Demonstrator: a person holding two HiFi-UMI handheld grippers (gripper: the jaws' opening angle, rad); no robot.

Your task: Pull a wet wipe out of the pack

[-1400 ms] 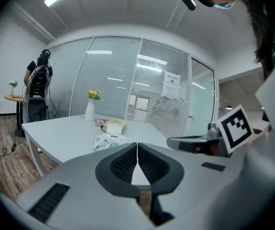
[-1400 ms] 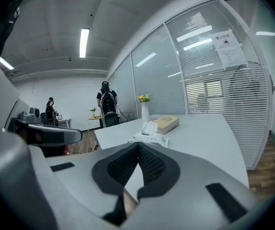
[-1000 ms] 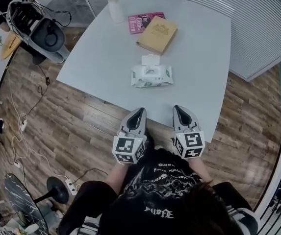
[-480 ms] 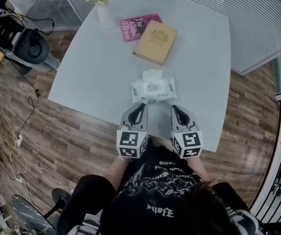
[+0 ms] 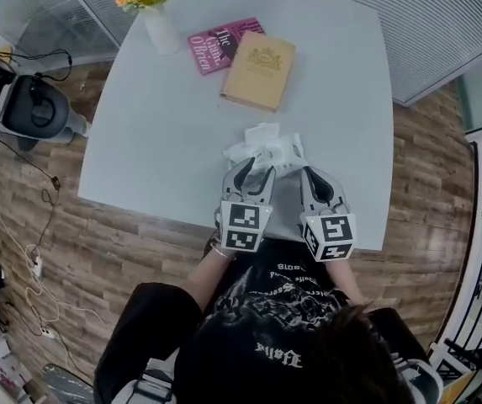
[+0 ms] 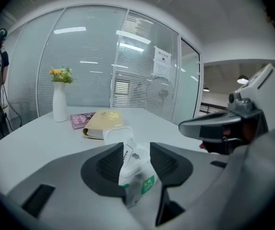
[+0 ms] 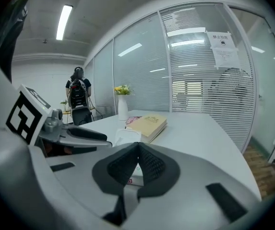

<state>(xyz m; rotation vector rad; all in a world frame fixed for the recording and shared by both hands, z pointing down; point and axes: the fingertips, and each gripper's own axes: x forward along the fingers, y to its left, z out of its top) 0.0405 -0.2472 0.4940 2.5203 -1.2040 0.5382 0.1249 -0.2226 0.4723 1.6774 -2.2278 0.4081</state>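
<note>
The white wet wipe pack (image 5: 281, 151) lies near the front edge of the grey table (image 5: 140, 141), its lid flap (image 5: 262, 133) standing open. My left gripper (image 5: 255, 171) is at the pack's near left end, and its jaws are opening. In the left gripper view the pack (image 6: 139, 178) shows in the gap of the left gripper (image 6: 136, 159), and the pads do not press on it. My right gripper (image 5: 306, 173) rests just right of the pack, shut and empty. The right gripper view shows the right gripper (image 7: 138, 150) with the pack's lid (image 7: 127, 138) past its tips.
A tan book (image 5: 259, 70) and a pink book (image 5: 215, 42) lie further back on the table. A white vase of flowers (image 5: 158, 23) stands at the far left corner. A grey device (image 5: 30, 112) with cables sits on the wood floor to the left. Glass walls with blinds surround the table.
Both grippers have moved forward over the table's front edge up to the pack. The left gripper's jaws, shut before, now stand apart around the pack's end.
</note>
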